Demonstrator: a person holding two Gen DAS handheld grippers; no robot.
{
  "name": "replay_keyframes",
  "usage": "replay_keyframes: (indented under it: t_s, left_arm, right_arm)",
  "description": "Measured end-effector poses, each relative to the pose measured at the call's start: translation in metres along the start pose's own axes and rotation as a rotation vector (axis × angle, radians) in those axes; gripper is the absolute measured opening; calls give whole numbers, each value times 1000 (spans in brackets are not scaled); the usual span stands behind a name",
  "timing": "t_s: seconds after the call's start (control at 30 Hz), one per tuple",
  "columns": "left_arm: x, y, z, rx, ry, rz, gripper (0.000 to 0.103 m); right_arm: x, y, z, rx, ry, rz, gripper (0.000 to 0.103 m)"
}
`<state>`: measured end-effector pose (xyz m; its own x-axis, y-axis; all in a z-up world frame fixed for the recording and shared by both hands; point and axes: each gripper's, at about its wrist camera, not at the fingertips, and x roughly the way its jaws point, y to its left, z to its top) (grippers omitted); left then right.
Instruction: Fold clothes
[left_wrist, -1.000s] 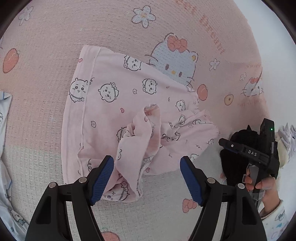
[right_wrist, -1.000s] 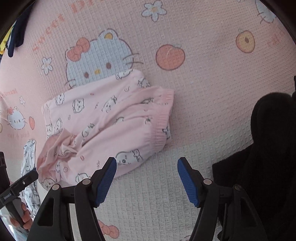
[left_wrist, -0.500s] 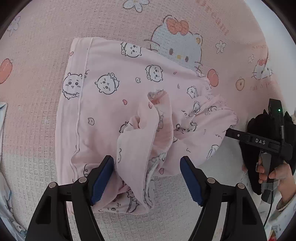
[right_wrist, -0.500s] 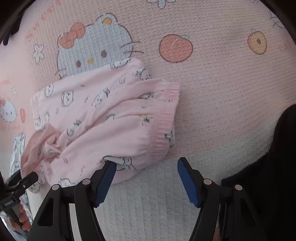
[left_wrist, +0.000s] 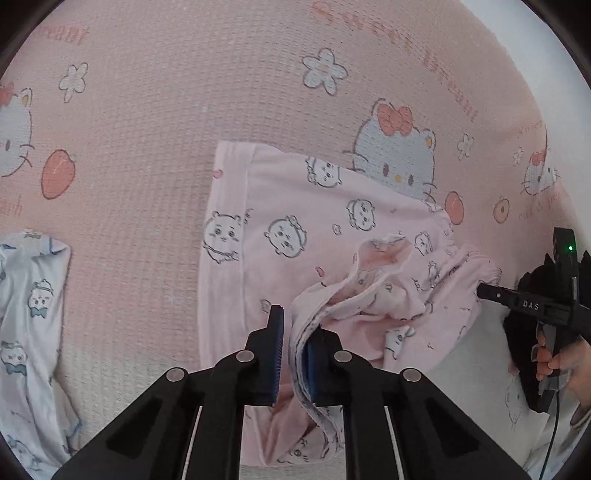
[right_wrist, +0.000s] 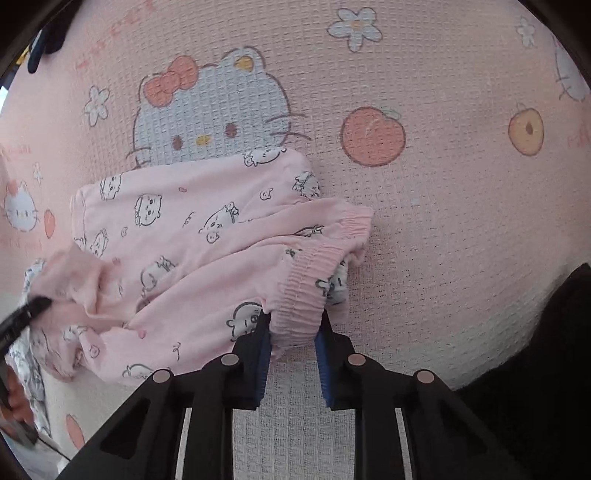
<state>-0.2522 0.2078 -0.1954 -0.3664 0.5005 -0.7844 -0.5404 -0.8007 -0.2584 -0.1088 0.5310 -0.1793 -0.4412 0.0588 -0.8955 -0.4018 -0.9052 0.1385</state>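
Pink waffle-weave blanket (left_wrist: 155, 122) printed with cartoon cats, flowers and fruit covers the whole work surface. On it lie the pink pajama pants (left_wrist: 295, 229), patterned with small cartoon animal faces, partly flat toward the far side and bunched into ridges near you; in the right wrist view the same pants (right_wrist: 192, 236) show their gathered elastic waistband (right_wrist: 310, 280) at the near right corner. Your left gripper (left_wrist: 293, 345) is clamped on a raised fold of the pink cloth, its blue pads pressed against the fabric. Your right gripper (right_wrist: 291, 354) is closed on the waistband, with the elastic bulging between the pads. A white printed garment (left_wrist: 33, 325) lies apart at the left edge, and a black garment (right_wrist: 535, 350) sits just right of the pants. Change from half a second ago: both grippers stood wide apart and short of the cloth; each has since closed on it, and the pants sit farther from the left camera.
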Motion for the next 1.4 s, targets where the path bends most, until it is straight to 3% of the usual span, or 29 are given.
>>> replay_keyframes:
  t_s: [0.27,0.47,0.57,0.7,0.8,0.9,1.07,1.13,1.2,1.3,1.4]
  left_arm:
    - [-42,22,33,-33,-102,-51,6]
    - [-69,29,49,-59,-125,-109,6]
    - [-74,26,48,-36,-121,-93,6]
    - [-60,27,30,-39,-47,-63,6]
    - [-49,40,5,-108,26,-93,6]
    - [-37,50,-16,-149,72,-64,6]
    - [-20,52,-33,-163,83,-1,6]
    - [-13,51,-34,-162,98,23,6]
    - [-9,54,-33,-209,127,17,7]
    - [-9,61,-28,-312,191,-48,10]
    - [-15,61,-22,-345,205,-78,22]
  right_arm:
    - [-8,-2,1,-14,2,-2,19]
    - [-14,-2,-4,-34,8,21,19]
    - [-15,-5,-11,-32,28,36,19]
    - [-12,-7,-29,-34,66,37,19]
    - [-7,-10,-42,-22,97,37,19]
    - [-1,-14,-50,-4,108,47,19]
    - [-3,-14,-46,-3,126,25,20]
    - [-4,-14,-43,-5,134,13,27]
    - [-6,-13,-40,-6,141,1,50]
    - [-8,-13,-35,-8,151,-15,52]
    - [-22,-13,-26,18,127,4,62]
